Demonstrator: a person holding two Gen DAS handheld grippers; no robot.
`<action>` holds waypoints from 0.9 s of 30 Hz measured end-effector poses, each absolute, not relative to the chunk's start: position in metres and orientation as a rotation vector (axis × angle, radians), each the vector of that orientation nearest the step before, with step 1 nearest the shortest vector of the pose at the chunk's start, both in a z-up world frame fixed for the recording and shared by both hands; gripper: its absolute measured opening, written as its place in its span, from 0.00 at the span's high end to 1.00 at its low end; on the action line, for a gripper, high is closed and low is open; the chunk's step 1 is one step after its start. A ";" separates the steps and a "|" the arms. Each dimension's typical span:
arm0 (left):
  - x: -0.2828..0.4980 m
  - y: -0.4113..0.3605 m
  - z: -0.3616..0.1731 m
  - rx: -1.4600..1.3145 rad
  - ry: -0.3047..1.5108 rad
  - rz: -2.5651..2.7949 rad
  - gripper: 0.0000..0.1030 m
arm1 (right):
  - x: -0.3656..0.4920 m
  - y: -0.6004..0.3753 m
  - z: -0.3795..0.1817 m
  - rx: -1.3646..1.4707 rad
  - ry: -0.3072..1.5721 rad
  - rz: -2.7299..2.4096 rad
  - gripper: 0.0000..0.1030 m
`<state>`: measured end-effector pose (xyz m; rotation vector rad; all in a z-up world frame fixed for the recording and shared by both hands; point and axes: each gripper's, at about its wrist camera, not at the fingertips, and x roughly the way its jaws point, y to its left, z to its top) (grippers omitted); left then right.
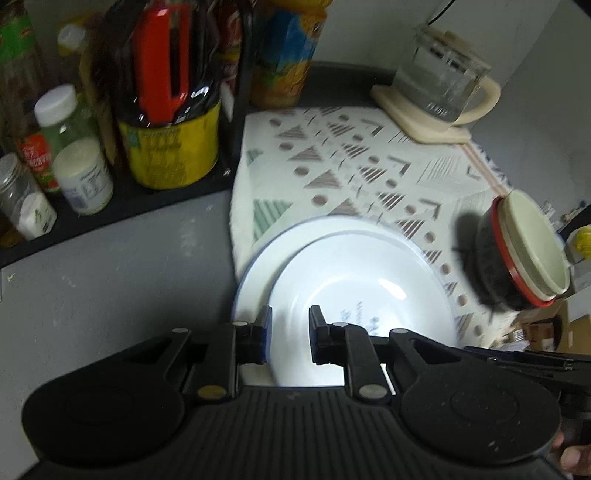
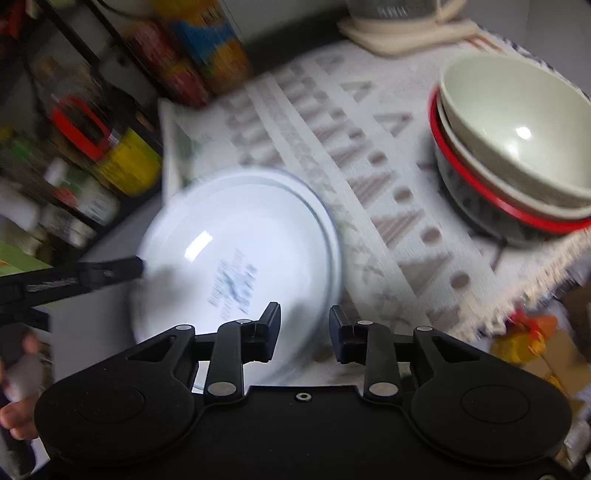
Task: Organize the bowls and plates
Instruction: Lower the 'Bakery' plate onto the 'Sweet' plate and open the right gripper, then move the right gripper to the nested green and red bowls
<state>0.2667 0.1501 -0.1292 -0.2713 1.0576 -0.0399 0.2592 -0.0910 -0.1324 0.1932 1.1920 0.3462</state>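
Observation:
Two white plates are stacked on the patterned cloth (image 1: 351,158). The upper plate (image 1: 362,295) (image 2: 236,251) sits off-centre over the blue-rimmed lower plate (image 1: 255,266) (image 2: 325,210). My left gripper (image 1: 290,332) straddles the upper plate's left rim, one finger outside and one inside, narrowly shut on it. In the right wrist view one of its fingers (image 2: 110,273) touches that rim. My right gripper (image 2: 304,332) (image 1: 517,358) is open at the plates' opposite edge, with the blurred rim running between its fingers. Three nested bowls (image 1: 532,251) (image 2: 517,140), cream inside a red-rimmed dark one, stand at the right.
A black rack (image 1: 236,110) of bottles and jars (image 1: 166,110) (image 2: 122,162) lines the back left. A glass kettle (image 1: 439,85) (image 2: 388,14) on a cream base stands at the back right. The cloth's fringed edge (image 2: 517,295) overhangs the counter. Grey counter (image 1: 129,277) lies left of the plates.

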 end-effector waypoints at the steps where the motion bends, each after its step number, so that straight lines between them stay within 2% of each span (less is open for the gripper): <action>1: 0.268 0.149 -0.125 -0.283 1.054 -0.048 0.69 | 0.260 -0.092 -0.126 0.197 1.179 0.358 0.66; 2: 0.270 0.147 -0.121 -0.285 1.050 -0.046 0.63 | 0.261 -0.092 -0.119 0.193 1.167 0.361 0.63; 4: 0.272 0.143 -0.115 -0.281 1.030 -0.036 0.47 | 0.264 -0.094 -0.106 0.181 1.126 0.369 0.49; 8: 0.280 0.133 -0.106 -0.291 1.011 -0.045 0.39 | 0.270 -0.106 -0.086 0.166 1.066 0.371 0.36; 10: 0.283 0.127 -0.103 -0.287 1.002 -0.053 0.36 | 0.272 -0.115 -0.078 0.163 1.038 0.360 0.22; 13: 0.289 0.115 -0.099 -0.271 0.998 -0.070 0.29 | 0.276 -0.131 -0.071 0.168 1.013 0.333 0.14; 18: 0.300 0.093 -0.092 -0.258 0.993 -0.094 0.25 | 0.281 -0.154 -0.064 0.191 0.986 0.294 0.06; 27: 0.318 0.049 -0.087 -0.248 1.002 -0.157 0.25 | 0.291 -0.205 -0.063 0.240 0.969 0.208 0.03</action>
